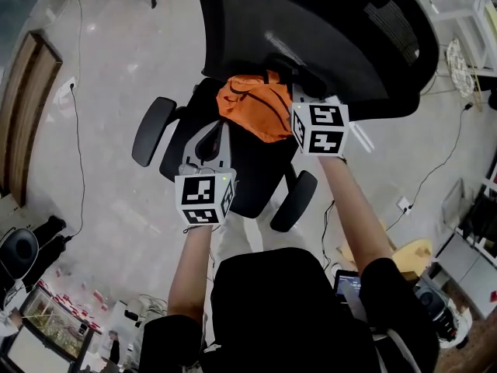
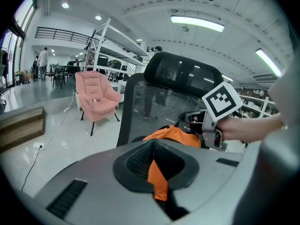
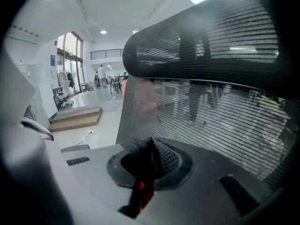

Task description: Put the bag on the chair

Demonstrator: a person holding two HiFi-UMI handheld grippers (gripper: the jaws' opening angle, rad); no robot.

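Observation:
An orange bag (image 1: 252, 107) lies on the seat of a black mesh-backed office chair (image 1: 334, 29), against the backrest. My left gripper (image 1: 211, 142) reaches in from the seat's front left. Its jaws are shut on a strip of the bag's orange fabric (image 2: 158, 181). In the left gripper view the bag (image 2: 174, 135) bulges just beyond those jaws. My right gripper (image 1: 299, 95) is at the bag's right side by the backrest, shut on a dark strap (image 3: 143, 179) with orange showing under it. The chair's mesh back (image 3: 220, 107) fills the right gripper view.
The chair's armrests (image 1: 151, 130) stick out on both sides of the seat. A pink armchair (image 2: 96, 95), a low wooden platform (image 2: 21, 125) and white shelving stand beyond. Cables (image 1: 78, 130) trail over the pale floor; desks and boxes crowd the right.

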